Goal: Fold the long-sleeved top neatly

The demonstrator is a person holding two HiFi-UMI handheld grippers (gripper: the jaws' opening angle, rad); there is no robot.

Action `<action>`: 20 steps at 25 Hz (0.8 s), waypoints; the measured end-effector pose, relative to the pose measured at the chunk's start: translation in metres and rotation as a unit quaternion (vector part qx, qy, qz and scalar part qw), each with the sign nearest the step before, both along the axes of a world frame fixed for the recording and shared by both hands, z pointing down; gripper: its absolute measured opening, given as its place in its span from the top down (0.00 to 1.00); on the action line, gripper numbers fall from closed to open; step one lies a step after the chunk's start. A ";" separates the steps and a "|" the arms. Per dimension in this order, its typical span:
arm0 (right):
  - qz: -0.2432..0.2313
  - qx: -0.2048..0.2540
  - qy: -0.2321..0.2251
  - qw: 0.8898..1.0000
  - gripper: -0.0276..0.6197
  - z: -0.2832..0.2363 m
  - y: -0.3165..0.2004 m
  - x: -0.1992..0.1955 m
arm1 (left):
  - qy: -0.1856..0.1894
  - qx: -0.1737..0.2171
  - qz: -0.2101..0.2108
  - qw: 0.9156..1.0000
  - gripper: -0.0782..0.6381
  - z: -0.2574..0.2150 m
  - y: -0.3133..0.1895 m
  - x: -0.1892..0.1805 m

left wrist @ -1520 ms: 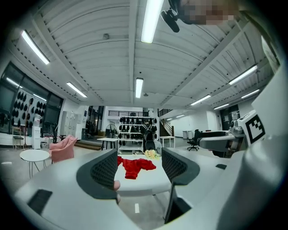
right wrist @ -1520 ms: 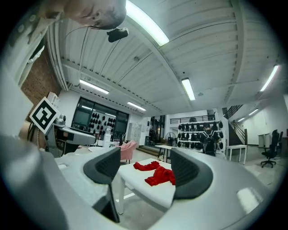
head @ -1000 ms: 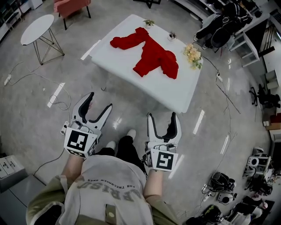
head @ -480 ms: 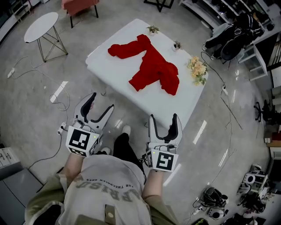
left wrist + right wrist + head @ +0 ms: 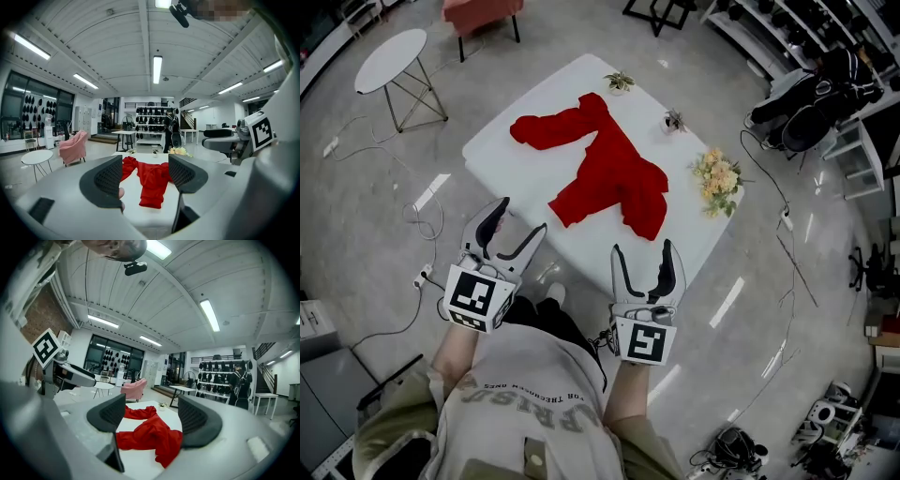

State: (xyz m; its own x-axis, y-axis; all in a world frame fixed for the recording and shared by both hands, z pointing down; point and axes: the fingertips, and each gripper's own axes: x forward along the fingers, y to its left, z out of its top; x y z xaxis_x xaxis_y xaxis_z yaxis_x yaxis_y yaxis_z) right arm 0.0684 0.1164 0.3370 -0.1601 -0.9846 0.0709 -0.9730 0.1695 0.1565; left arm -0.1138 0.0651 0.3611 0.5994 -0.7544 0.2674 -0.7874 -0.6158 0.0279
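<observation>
Approach stage, by the look of it. The left gripper (image 5: 521, 216) and right gripper (image 5: 641, 247) both stand wide and empty. The one red long-sleeved top (image 5: 609, 178) lies crumpled on the white surface (image 5: 508, 172) ahead of them, well apart. Next, each gripper likely needs a sleeve or hem to spread flat. Beyond the top sit two small potted plants (image 5: 620, 81) and one flower bunch (image 5: 717, 174).

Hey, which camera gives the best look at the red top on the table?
The head view: the red top lies whole, seen from above, on the white table. Both gripper views catch it low, foreshortened, with their own jaws covering its sides.
</observation>
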 end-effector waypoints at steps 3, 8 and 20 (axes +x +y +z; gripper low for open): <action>-0.005 0.001 -0.029 1.000 0.43 0.004 -0.023 0.006 | -0.019 -0.015 -0.010 1.000 0.49 0.012 -0.012 0.004; -0.038 -0.034 -0.014 0.999 0.43 0.036 -0.060 0.001 | -0.044 -0.035 -0.022 0.998 0.49 0.034 -0.046 0.005; -0.057 -0.169 0.030 0.984 0.43 0.139 -0.152 -0.023 | -0.137 -0.064 0.039 0.988 0.49 0.110 -0.180 0.031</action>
State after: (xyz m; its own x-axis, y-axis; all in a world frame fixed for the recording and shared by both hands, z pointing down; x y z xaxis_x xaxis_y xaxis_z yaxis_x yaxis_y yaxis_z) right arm 0.0451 -0.0360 0.4759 -0.2542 -0.8791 0.4031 -0.9353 0.3295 0.1289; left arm -0.0830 -0.1147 0.4707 0.5460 -0.6585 0.5179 -0.7266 -0.6799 -0.0986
